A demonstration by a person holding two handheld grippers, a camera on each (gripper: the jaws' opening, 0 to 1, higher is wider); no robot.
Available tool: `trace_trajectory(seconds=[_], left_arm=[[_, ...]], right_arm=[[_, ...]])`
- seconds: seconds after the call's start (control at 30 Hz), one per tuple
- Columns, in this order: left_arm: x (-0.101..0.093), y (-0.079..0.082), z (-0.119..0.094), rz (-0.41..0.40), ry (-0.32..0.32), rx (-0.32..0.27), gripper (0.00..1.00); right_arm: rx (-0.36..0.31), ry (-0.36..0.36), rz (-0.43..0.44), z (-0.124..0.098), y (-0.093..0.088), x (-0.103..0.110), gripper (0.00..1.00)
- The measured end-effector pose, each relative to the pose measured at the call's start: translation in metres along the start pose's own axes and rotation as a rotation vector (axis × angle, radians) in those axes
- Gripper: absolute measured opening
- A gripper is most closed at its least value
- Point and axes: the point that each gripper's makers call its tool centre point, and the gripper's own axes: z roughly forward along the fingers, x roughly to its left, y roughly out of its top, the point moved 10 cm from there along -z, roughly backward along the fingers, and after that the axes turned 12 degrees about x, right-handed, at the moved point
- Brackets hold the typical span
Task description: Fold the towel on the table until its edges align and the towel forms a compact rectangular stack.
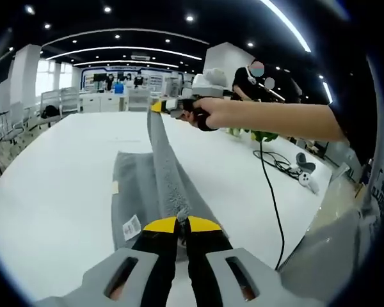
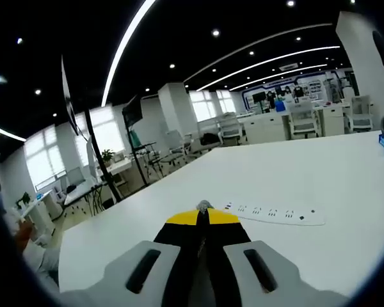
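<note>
Left gripper (image 1: 182, 222) jaws clamping grey towel (image 1: 155, 192), right gripper (image 2: 201, 214) jaws pinching towel edge

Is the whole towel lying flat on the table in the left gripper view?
No, one edge of the towel is lifted and stretched between both grippers above the table.

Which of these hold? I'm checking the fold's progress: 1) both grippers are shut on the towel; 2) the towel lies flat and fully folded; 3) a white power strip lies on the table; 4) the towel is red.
1) True: the left gripper and right gripper each pinch the grey towel.
2) False: one edge is lifted and stretched taut between the grippers, the rest lies on the white table.
3) True: the power strip lies ahead of the right gripper.
4) False: it is grey, with a white tag.
</note>
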Motion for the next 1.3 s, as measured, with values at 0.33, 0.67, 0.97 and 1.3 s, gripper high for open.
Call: trace_trajectory(seconds=[0.33, 0.67, 0.97, 1.3], left_arm=[[0.04, -0.016, 0.015, -0.089, -0.037, 0.04, 0.05], [0.06, -0.042, 0.021, -0.234, 0.037, 0.108, 0.04], [0.068, -0.055, 0.027, -0.295, 0.086, 0.194, 0.04], [0.067, -0.058, 0.025, -0.304, 0.118, 0.205, 0.12]], right_arm=[[0.069, -0.02, 0.022, 0.038, -0.022, 0.007, 0.0], [0.131, -0.026, 0.009, 0.066, -0.048, 0.024, 0.0], [0.171, 0.005, -0.075, 0.083, -0.056, 0.026, 0.01], [0.146, 0.061, -0.168, 0.074, -0.044, 0.024, 0.17]])
